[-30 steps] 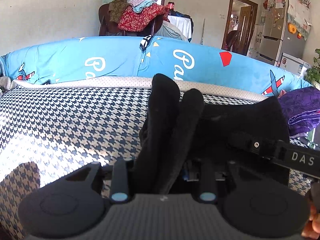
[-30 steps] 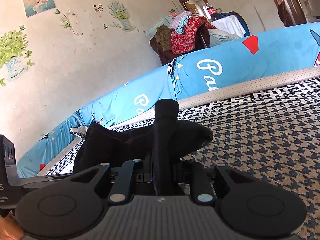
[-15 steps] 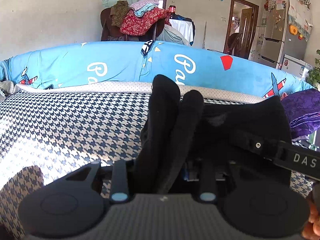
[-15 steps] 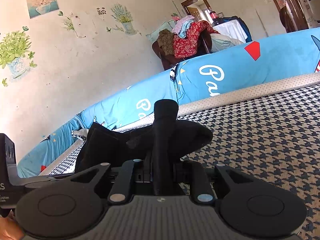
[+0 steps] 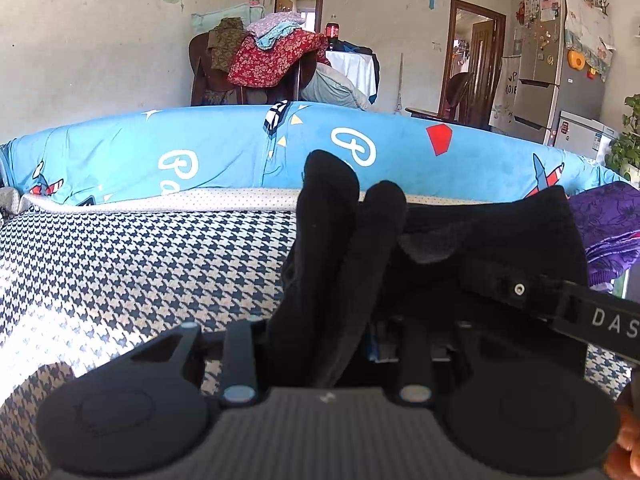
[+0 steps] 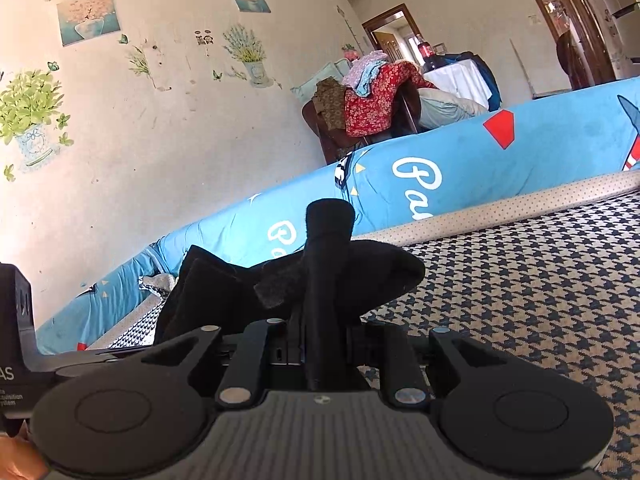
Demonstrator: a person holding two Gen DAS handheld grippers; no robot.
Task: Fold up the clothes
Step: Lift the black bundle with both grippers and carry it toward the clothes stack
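A black garment (image 5: 492, 240) hangs stretched between my two grippers above a houndstooth bed cover (image 5: 140, 264). My left gripper (image 5: 352, 196) is shut on its left edge, the cloth bunched between the black-sleeved fingers. My right gripper (image 6: 330, 216) is shut on the other edge of the garment (image 6: 372, 276), which drapes to the left of its fingers. The right gripper's body (image 5: 592, 316) shows at the right of the left wrist view, and the left gripper's body (image 6: 16, 340) shows at the left of the right wrist view. Both grippers are held close together.
A blue printed quilt (image 5: 224, 152) lies rolled along the bed's far side. A purple garment (image 5: 608, 228) lies at the right. A chair piled with clothes (image 5: 264, 56) stands behind the bed. A fridge (image 5: 560, 64) and doorways are at the far right.
Both grippers have risen a little with the black garment still held; the room behind sits lower in both views. The grips have not changed.
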